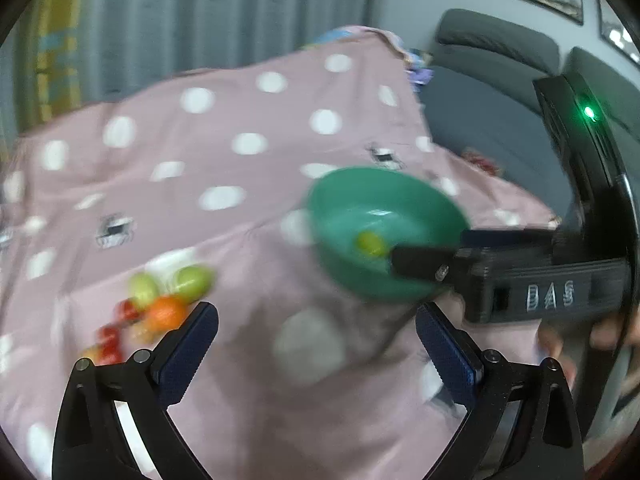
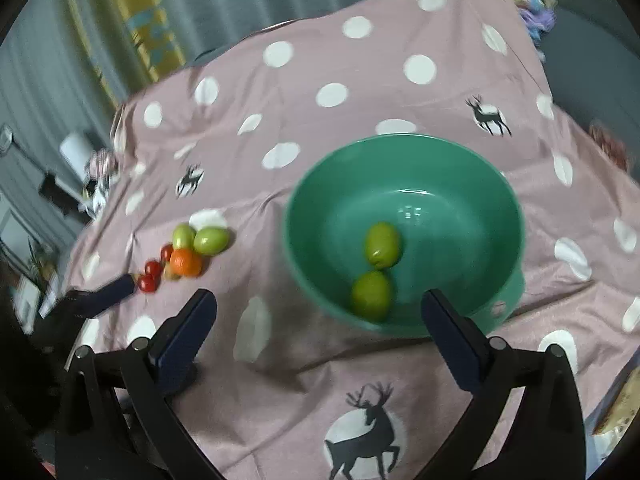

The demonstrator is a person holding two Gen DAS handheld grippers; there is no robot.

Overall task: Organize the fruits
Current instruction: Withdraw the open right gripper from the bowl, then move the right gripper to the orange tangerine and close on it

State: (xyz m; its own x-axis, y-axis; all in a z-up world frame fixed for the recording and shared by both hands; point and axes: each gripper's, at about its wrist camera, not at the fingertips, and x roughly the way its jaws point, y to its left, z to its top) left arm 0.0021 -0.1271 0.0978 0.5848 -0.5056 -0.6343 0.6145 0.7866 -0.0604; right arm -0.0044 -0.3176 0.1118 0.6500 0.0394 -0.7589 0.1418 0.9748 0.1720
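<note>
Between deposits: two green fruits (image 2: 378, 268) in the green bowl (image 2: 496, 184), remaining fruit pile (image 2: 188, 254) left of the bowl on the cloth-covered bench (image 2: 280, 360); both grippers' fingers wide and empty, next reach toward the pile.

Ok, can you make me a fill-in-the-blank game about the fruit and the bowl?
1. The bowl is coloured ____.
2. Inside the bowl lie ____ green fruits.
3. The orange fruit sits on the cloth, ____ the bowl.
4. Both the left gripper and the right gripper have their jaws ____.

Missing words: green; two; outside; open
</note>
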